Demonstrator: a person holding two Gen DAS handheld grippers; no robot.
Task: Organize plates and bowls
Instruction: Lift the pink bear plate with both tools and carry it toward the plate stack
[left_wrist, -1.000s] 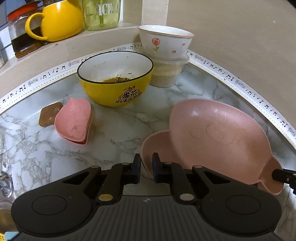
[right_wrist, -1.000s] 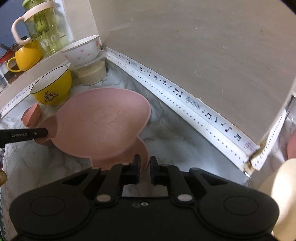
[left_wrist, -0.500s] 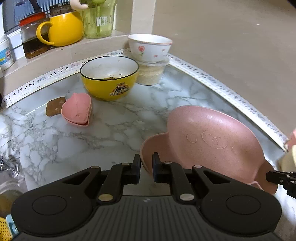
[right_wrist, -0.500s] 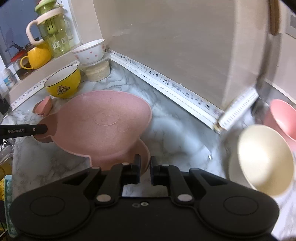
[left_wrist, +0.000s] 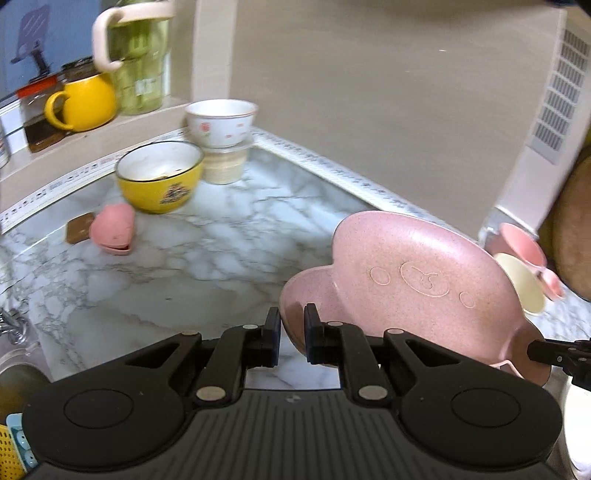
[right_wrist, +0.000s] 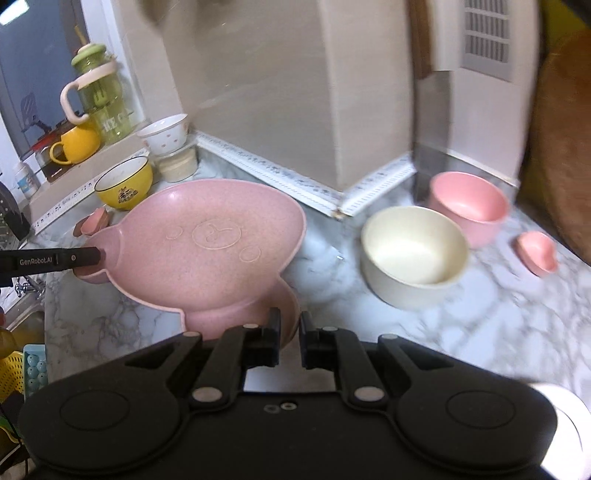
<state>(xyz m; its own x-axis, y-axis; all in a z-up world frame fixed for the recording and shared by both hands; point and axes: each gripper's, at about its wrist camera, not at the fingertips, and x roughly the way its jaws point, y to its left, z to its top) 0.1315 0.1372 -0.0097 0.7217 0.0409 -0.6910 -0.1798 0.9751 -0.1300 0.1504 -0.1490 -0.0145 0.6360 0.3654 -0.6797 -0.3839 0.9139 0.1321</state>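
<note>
From your left wrist, your left gripper (left_wrist: 291, 334) is clamped on one ear of the pink bear-shaped plate (left_wrist: 417, 291), which hangs tilted above the marble counter (left_wrist: 207, 266). The yellow bowl (left_wrist: 159, 177) and small pink dish (left_wrist: 112, 229) sit far back.

From your right wrist, your right gripper (right_wrist: 290, 338) pinches the plate's (right_wrist: 207, 243) other ear, the left gripper's (right_wrist: 86, 255) tip on the far one. A cream bowl (right_wrist: 413, 254) and pink bowl (right_wrist: 469, 206) stand near each other, possibly touching; blur hides it.
</note>
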